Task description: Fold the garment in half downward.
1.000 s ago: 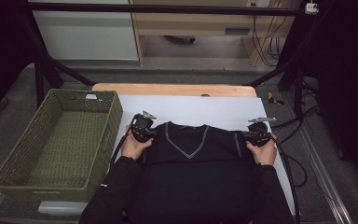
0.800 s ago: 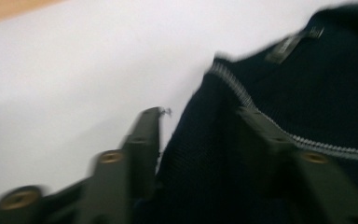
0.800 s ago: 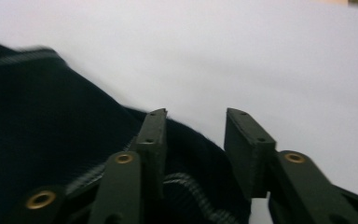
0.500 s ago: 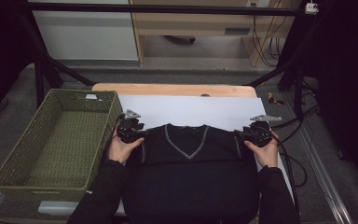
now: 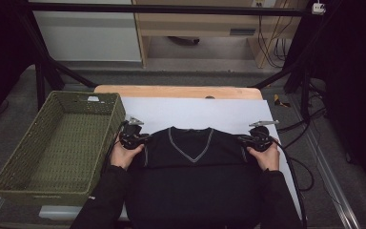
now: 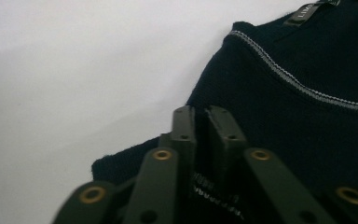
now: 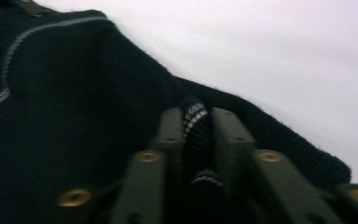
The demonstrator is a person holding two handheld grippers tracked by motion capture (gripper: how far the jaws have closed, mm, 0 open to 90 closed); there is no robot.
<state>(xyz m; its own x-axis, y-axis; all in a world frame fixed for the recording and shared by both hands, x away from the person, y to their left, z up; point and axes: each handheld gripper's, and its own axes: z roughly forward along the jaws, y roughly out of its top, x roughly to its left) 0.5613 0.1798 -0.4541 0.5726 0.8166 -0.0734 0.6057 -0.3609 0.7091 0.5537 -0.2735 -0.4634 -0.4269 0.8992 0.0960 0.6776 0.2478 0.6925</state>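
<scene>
On the white-covered table (image 5: 195, 112) beside a wicker basket (image 5: 57, 148), the left gripper (image 5: 134, 137) and right gripper (image 5: 257, 139), fingers just closing, pinch the soft, limp black sweater (image 5: 195, 157) at its shoulders, the best hold.

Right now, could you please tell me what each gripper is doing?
Left gripper: just closed, pinching the black sweater.
Right gripper: just closed, pinching the sweater's striped edge.
</scene>
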